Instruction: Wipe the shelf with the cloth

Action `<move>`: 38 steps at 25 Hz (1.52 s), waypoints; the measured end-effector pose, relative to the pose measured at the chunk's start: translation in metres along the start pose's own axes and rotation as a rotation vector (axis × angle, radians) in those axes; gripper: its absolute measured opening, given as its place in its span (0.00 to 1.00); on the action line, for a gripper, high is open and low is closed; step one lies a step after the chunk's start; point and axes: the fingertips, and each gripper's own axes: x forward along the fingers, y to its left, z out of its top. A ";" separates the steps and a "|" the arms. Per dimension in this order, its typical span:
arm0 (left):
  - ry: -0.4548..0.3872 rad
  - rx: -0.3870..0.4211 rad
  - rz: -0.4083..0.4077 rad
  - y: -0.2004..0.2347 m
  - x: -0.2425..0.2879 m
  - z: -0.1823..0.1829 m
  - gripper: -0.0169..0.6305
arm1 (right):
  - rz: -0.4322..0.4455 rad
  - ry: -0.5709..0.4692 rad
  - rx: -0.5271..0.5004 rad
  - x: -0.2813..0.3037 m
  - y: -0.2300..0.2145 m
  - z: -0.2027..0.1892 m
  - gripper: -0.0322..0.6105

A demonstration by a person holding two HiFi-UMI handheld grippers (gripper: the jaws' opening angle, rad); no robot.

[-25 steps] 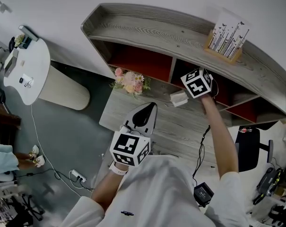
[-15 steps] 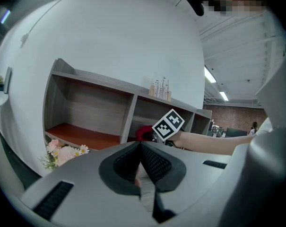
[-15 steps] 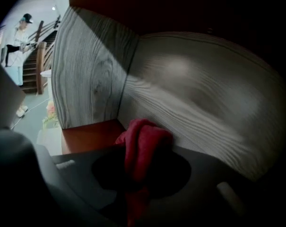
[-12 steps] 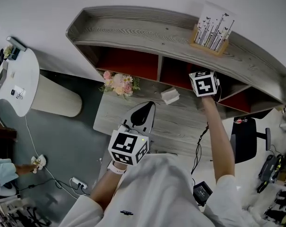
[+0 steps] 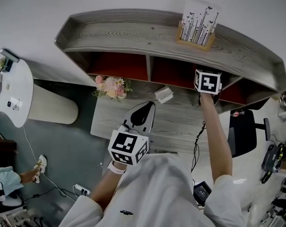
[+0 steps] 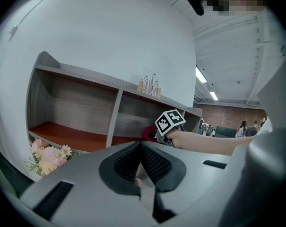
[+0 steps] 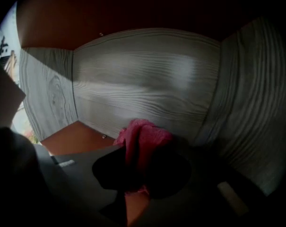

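Gripping cloth, right tongs moved rightward into shelf | left tongs closed, empty

The shelf ahead of the right tongs was matt grey wood with a coarse, streaky grain, and its compartment floor was a smoother red-orange. Pinched between those jaws was a soft, nappy pink-red cloth. The left tongs had a smooth, matt grey plastic body and black pads with a fine ribbed texture, and the desk under their tips showed the same grey wood grain.
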 end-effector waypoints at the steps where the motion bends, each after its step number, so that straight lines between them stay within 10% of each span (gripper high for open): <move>1: 0.002 0.001 -0.002 -0.001 0.000 -0.001 0.04 | -0.008 -0.001 0.021 0.000 -0.001 -0.001 0.19; 24: -0.005 0.005 0.016 0.001 0.001 0.003 0.04 | -0.166 -0.231 0.665 -0.024 -0.044 0.004 0.19; 30: -0.003 -0.001 0.031 0.006 0.003 0.002 0.04 | -0.181 -0.479 0.530 -0.041 -0.053 0.053 0.18; 38: 0.001 -0.005 0.036 0.007 0.007 0.001 0.04 | -0.133 -0.550 0.316 -0.041 -0.032 0.067 0.18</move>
